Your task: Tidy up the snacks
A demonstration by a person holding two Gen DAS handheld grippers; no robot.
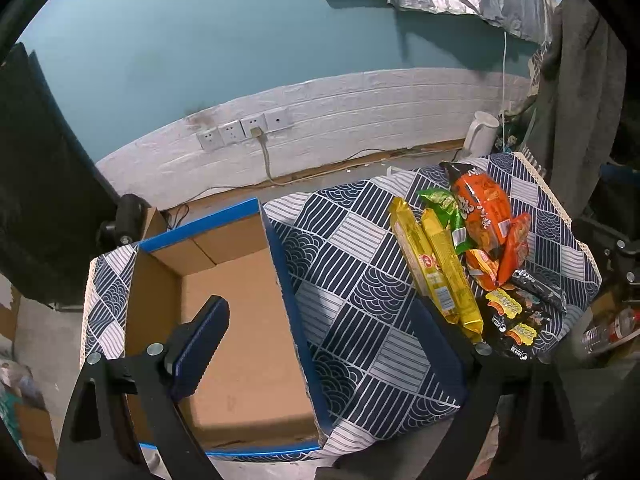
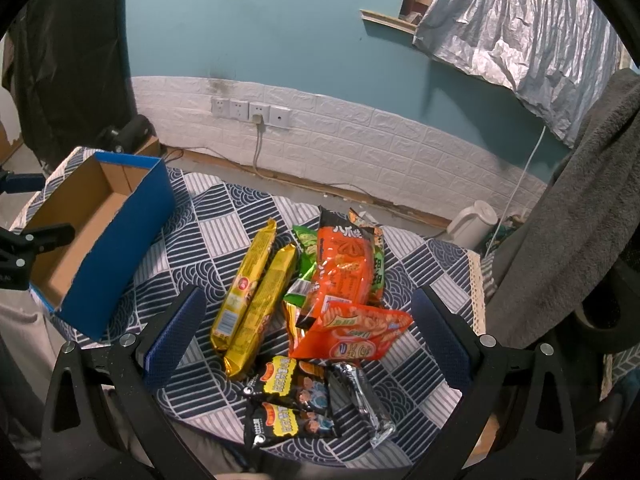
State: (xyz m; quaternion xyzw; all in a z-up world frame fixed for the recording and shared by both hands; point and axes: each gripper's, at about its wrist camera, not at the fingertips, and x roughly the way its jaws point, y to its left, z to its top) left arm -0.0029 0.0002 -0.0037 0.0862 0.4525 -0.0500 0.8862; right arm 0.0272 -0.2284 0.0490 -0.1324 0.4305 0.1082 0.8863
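A pile of snack packets lies on the patterned cloth: two long yellow packs (image 2: pixel 256 296) (image 1: pixel 436 268), a big orange bag (image 2: pixel 344 268) (image 1: pixel 482 204), a smaller orange bag (image 2: pixel 356 332), a green packet (image 2: pixel 306 248), two black packets (image 2: pixel 290 400) and a dark wrapped bar (image 2: pixel 362 400). An empty cardboard box with blue sides (image 1: pixel 240 300) (image 2: pixel 96 224) stands left of the pile. My left gripper (image 1: pixel 320 332) is open, its left finger over the box, its right finger by the yellow packs. My right gripper (image 2: pixel 308 328) is open above the pile, holding nothing.
The navy and white cloth (image 1: pixel 360 280) covers the table. A white kettle (image 2: pixel 474 224) stands on the floor by the wall with sockets (image 2: pixel 250 110). A grey towel (image 2: pixel 568 208) hangs at the right. A plastic bottle (image 1: pixel 608 330) lies off the table's right edge.
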